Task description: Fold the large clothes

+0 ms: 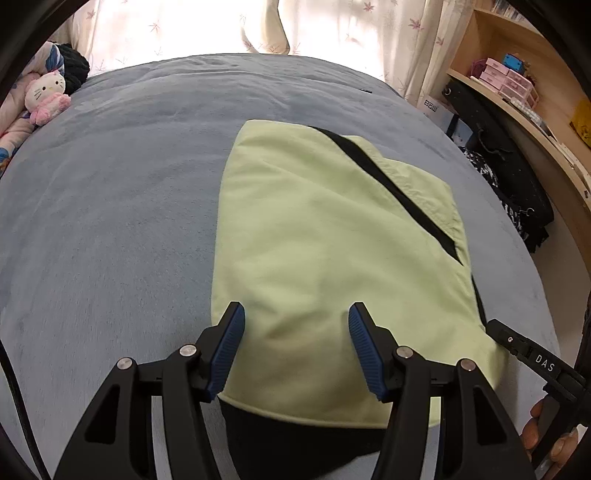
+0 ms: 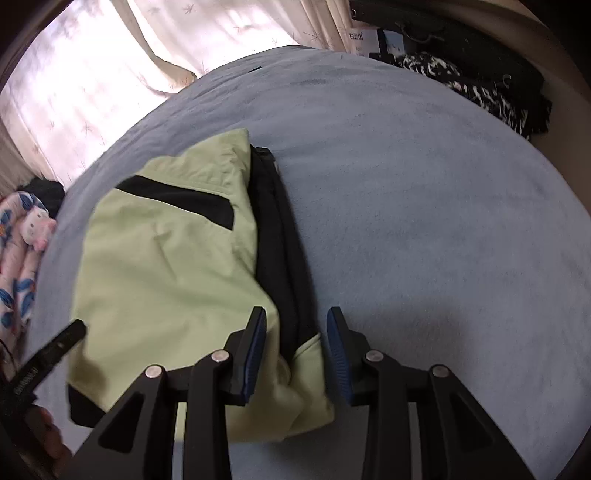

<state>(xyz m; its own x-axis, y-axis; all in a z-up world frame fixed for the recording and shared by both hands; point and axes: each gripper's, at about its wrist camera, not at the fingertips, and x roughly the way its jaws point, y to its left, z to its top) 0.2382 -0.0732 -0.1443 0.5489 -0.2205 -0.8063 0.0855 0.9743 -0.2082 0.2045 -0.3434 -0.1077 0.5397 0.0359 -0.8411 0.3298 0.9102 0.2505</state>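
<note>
Garment: a pale green jacket (image 1: 325, 236) with black trim, folded into a compact, roughly rectangular bundle.
Markings: a black diagonal stripe (image 1: 384, 184) crosses the upper face; a black layer (image 2: 280, 236) shows along the right edge and at the near hem.
Surface: mostly smooth, with soft creases toward the near end.
Position: lying flat on the grey-blue bed (image 1: 110, 229), toward its right half as the left wrist view shows it.
Left tongs (image 1: 295, 347): jaws apart, poised over the near edge of the jacket, with cloth visible between the blue pads but not pinched.
Right tongs (image 2: 295, 350): jaws apart, straddling the near right corner of the bundle; no pad presses on it.
Hand (image 1: 550, 435): fingers visible on the handle of the right tongs.
Surroundings: a plush cat toy (image 1: 46, 98) at the far left edge of the bed; pale patterned curtains (image 1: 184, 29) behind; a wooden shelf (image 1: 517, 96) with small pink boxes to the right; dark patterned clothing (image 2: 476, 92) beside the bed.
Obstructions: the tongs' own black arms cover the jacket's near hem.
</note>
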